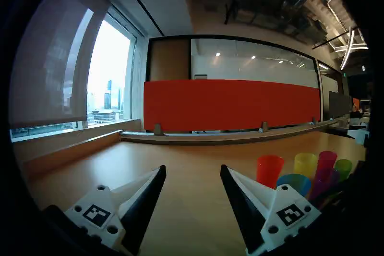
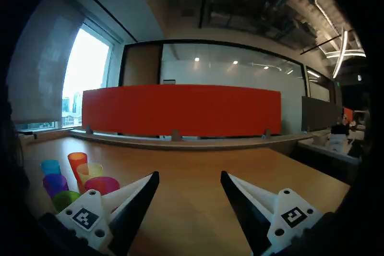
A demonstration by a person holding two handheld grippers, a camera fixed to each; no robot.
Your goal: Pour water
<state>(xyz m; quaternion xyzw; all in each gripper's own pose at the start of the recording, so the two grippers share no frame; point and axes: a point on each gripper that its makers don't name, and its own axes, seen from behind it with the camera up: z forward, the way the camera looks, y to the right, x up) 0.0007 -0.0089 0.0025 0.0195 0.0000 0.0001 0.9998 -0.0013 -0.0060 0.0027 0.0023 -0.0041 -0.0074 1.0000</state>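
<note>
Several coloured plastic cups stand together on the wooden table (image 1: 192, 160). In the left gripper view they sit low at the right: an orange cup (image 1: 269, 169), a yellow cup (image 1: 305, 164), a magenta cup (image 1: 326, 160), a green cup (image 1: 343, 167) and a blue cup (image 1: 294, 182) nearest. My left gripper (image 1: 192, 172) is open over bare wood, left of them. In the right gripper view the same cluster lies at the lower left: orange cup (image 2: 77, 161), blue cup (image 2: 50, 166), yellow cup (image 2: 90, 171), purple cup (image 2: 54, 182), magenta cup (image 2: 102, 185), green cup (image 2: 65, 199). My right gripper (image 2: 189, 176) is open, empty, right of them.
A red divider panel (image 1: 230, 104) runs along the table's far edge, with a glass wall behind it. A window (image 1: 108, 80) with a ledge lies to the left. Another desk with objects (image 2: 336, 143) stands at the far right.
</note>
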